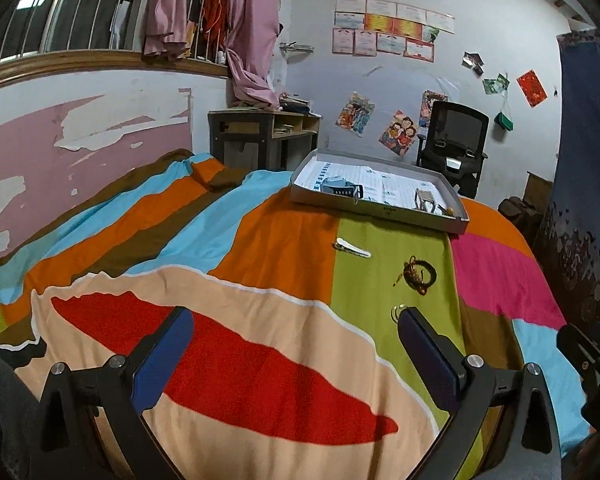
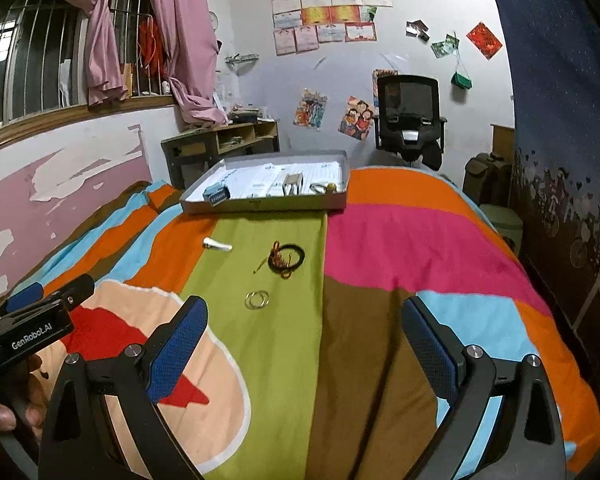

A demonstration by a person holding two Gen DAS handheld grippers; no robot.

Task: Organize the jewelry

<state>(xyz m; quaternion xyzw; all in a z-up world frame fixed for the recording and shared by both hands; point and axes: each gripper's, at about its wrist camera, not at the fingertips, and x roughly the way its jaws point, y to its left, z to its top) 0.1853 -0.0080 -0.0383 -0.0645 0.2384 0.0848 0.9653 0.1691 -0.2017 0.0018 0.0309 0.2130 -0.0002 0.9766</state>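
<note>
both tongs, left tongs [image 1: 296, 320] and right tongs [image 2: 304, 312], hover spread wide, empty, above the bedspread [image 2: 380, 240].

Matt cloth bedspread [image 2: 364, 240], shiny metal rings [image 2: 257, 299], grey cardboard tray [image 2: 260, 204], textured blue fingers [image 2: 180, 344]

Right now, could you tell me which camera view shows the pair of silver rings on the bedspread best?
The right wrist view: the silver rings lie fully exposed on the green stripe, ahead of the open right gripper. In the left wrist view, the rings are partly hidden behind a finger of the open left gripper.
</note>
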